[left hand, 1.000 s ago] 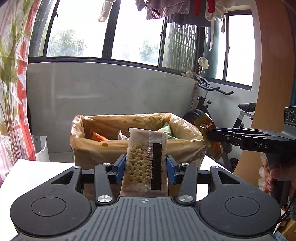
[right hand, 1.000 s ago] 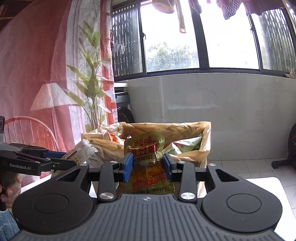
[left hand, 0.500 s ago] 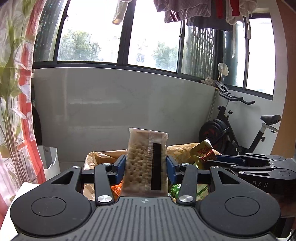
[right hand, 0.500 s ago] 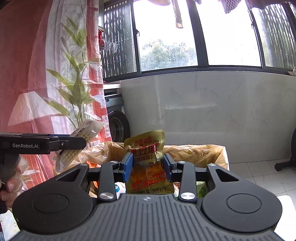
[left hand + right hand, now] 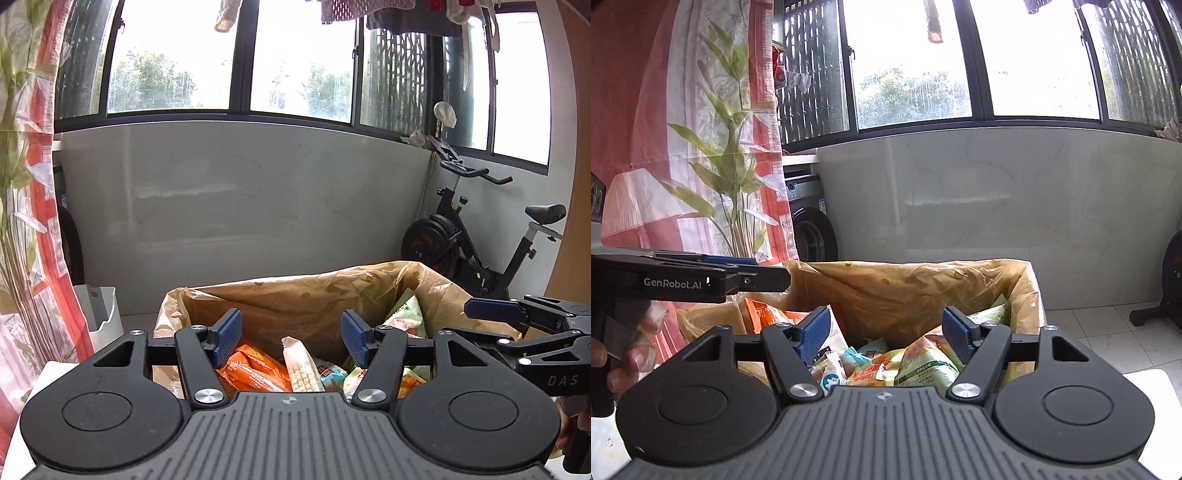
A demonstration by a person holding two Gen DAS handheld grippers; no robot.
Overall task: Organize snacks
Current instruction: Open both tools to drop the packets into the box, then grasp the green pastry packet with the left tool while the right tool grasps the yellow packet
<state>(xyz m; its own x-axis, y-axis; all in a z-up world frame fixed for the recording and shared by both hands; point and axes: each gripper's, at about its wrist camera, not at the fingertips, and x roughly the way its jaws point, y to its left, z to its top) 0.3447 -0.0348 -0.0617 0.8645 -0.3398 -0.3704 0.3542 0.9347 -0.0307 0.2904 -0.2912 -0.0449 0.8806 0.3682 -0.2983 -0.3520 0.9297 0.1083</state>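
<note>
Left wrist view, both grippers' jaws spread empty above lined box [image 5: 295,295], snacks [image 5: 916,362] below rim.

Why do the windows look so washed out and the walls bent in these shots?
Left wrist view: daylight overexposes the windows, and the fisheye lens bows the window frames and wall; the box of snacks stays sharp. Right wrist view: same blown-out glass and curved edges, with the curtain glowing red from backlight.
</note>
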